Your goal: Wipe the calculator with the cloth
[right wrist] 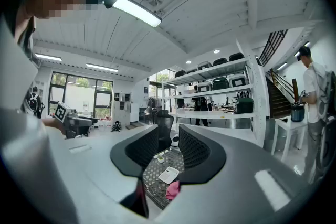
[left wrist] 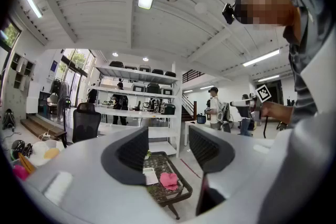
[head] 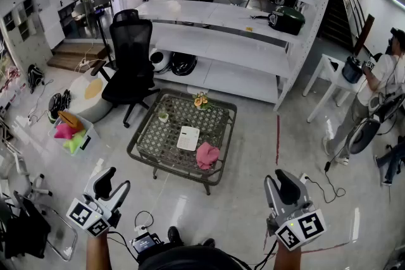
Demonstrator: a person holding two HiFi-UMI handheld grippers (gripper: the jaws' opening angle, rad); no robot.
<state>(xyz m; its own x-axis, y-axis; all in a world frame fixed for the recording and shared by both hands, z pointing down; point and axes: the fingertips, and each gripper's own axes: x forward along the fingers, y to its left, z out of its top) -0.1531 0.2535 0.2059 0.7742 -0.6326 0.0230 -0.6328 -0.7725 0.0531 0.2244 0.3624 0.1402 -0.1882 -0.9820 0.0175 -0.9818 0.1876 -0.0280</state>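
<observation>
Left hand-held gripper (head: 115, 185) and right hand-held gripper (head: 281, 186) released, empty, level, well short of tabletop (head: 152, 142): likely approach; cloth (head: 207, 155) just beside calculator (head: 188, 138), handy for wiping.

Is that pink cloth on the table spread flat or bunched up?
Bunched up: the cloth lies in a rumpled heap beside the calculator.

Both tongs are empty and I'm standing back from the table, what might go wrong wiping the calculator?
The cloth lies beside the calculator, so grabbing it may shove the calculator. A small plant pot stands on the same table and could tip. Cables on the floor near you could trip you.
</observation>
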